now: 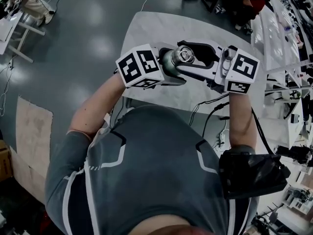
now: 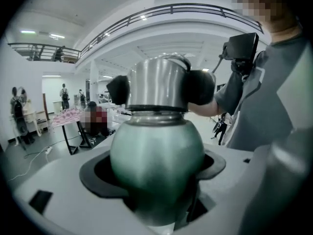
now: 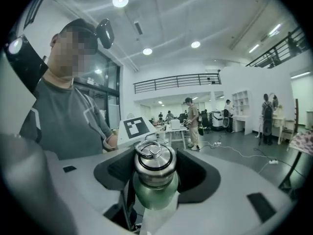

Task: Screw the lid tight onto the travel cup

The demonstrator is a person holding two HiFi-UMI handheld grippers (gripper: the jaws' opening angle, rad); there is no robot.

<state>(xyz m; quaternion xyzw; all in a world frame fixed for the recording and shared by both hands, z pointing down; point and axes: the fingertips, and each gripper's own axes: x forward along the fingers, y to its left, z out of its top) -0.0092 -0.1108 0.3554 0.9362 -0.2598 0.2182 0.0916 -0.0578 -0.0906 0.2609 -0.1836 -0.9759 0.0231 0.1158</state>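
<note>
The left tool (image 2: pixel 155 182) is clamped on the green body of the travel cup (image 2: pixel 156 148), its dark pads against both sides of the rounded body. Facing it, the right tool (image 3: pixel 155 169) pinches the steel lid (image 2: pixel 157 84); its black pads (image 2: pixel 198 87) press the lid's two sides, and the lid's wire ring points toward that tool's camera. The lid sits on the cup's neck. In the head view the cup lies tilted between the two tools, held in the air over the pale tabletop (image 1: pixel 146 28), close to the person's chest.
</note>
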